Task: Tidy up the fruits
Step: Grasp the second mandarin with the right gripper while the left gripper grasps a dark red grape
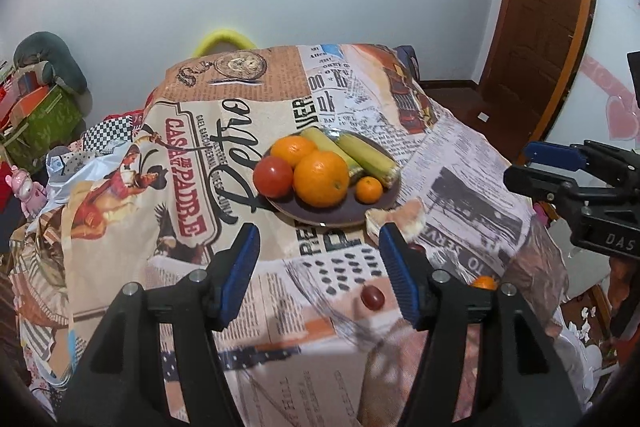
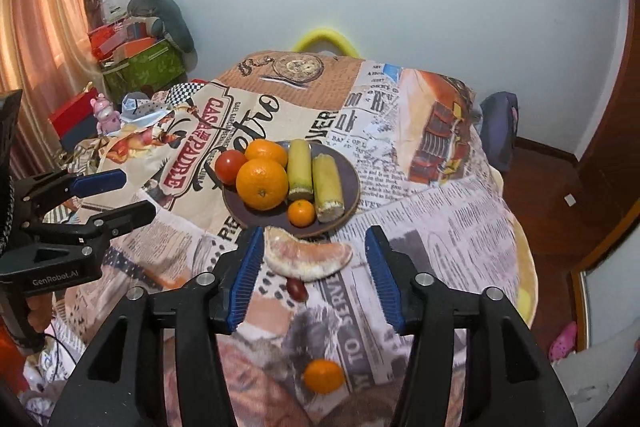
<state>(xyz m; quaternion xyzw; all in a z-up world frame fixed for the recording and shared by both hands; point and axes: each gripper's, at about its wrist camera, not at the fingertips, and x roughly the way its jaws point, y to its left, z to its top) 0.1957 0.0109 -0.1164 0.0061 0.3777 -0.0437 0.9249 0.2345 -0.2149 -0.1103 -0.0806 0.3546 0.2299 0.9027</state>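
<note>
On the newspaper-print tablecloth (image 2: 440, 227) we see a dark plate (image 2: 352, 183) holding 2 large oranges (image 2: 262, 183), 1 tomato (image 2: 230, 166), 1 small mandarin (image 2: 301, 213) and 2 corn cobs (image 2: 327, 187). Both cobs lie side by side with their long axes running from the far rim toward us, cut ends pointing our way. Just in front of the plate lies 1 pomelo segment (image 2: 308, 255), its long axis running left to right and its curved back toward us. It sits between the tips of our right gripper (image 2: 316, 267), whose jaws stand wide apart and hold nothing; whether the left pad touches the segment we cannot tell. Nearer us, between the same fingers, lies 1 grape (image 2: 298, 289), and nearer again 1 loose mandarin (image 2: 324, 375), both on the cloth. Our left gripper (image 1: 320, 275) also hovers wide open and empty; in its view the grape (image 1: 373, 297) lies between its fingers, close to the right pad, and the plate (image 1: 320, 217) lies beyond its tips
</note>
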